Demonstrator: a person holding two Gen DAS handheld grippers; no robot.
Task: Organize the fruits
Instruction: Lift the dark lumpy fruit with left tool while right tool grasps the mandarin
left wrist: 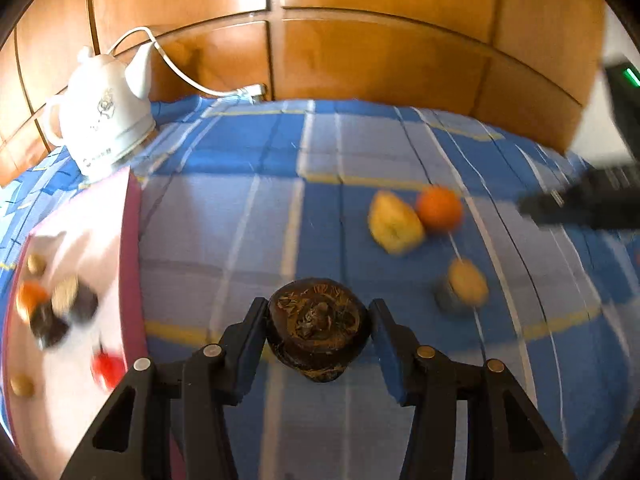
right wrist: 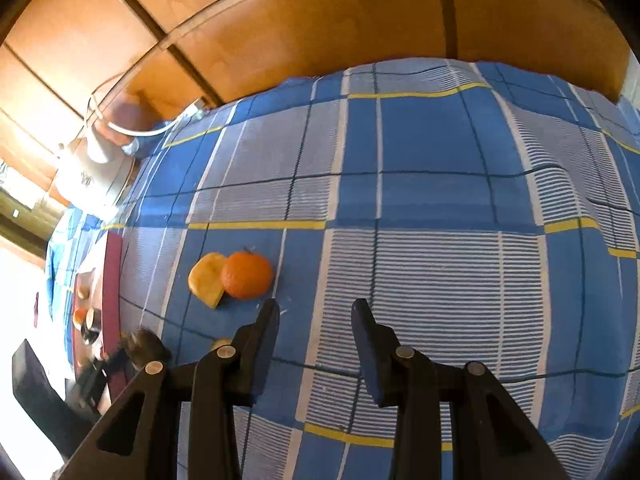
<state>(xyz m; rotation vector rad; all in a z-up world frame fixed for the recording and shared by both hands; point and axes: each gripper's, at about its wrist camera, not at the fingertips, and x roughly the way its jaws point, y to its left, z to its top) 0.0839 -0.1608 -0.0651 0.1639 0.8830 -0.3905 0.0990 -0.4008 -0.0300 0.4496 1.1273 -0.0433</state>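
Observation:
My left gripper (left wrist: 318, 304) is shut on a dark brown round fruit (left wrist: 318, 328) with a dried crown, held above the blue checked cloth (left wrist: 240, 240). Right of it on the cloth lie a yellow fruit (left wrist: 394, 222) touching an orange (left wrist: 439, 208), and nearer, a small tan fruit (left wrist: 466, 284). A pink-rimmed white tray (left wrist: 129, 240) at the left holds several small fruits, blurred. In the right wrist view my right gripper (right wrist: 316, 304) stands open with nothing between its fingers, just right of the orange (right wrist: 248, 274) and yellow fruit (right wrist: 208, 278).
A white kettle (left wrist: 104, 120) with a white cable (left wrist: 180, 72) stands at the cloth's far left corner, behind the tray. Wooden panelling (left wrist: 360, 40) closes off the back. The right half of the cloth (right wrist: 440, 200) is bare.

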